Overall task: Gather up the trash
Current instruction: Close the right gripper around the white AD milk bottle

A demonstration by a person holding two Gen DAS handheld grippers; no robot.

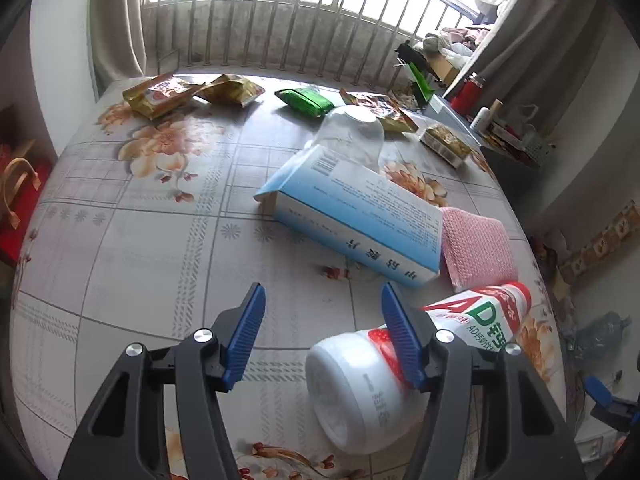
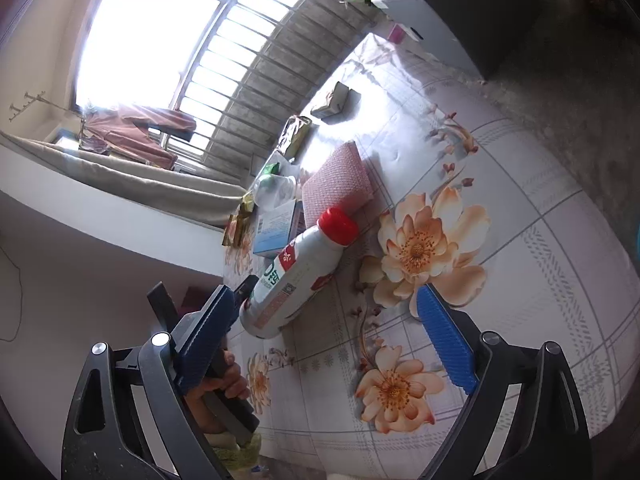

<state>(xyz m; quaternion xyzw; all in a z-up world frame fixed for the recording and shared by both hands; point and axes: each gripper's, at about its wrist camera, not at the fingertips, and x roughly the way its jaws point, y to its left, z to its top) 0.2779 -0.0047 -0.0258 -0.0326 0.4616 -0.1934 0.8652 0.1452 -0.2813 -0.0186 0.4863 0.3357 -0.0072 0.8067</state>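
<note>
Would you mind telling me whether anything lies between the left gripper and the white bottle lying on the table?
Nothing visible does. The bottle lies on its side right by the left gripper, partly behind its right-hand finger rather than between the two fingers. The blue box and pink cloth lie beyond it.

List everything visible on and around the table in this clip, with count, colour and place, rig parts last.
Bottle: 1, white with red cap, lying at near table edge.
Box: 1, light blue, mid-table.
Cloth: 1, pink, between box and bottle.
Clear cup: 1, inverted behind box.
Snack wrappers: about five, gold, one green, far side.
Tablecloth: 1, floral.
Left gripper: blue pads, open, beside bottle.
Right gripper: open, empty.
Hand: 1, holding left gripper.
</note>
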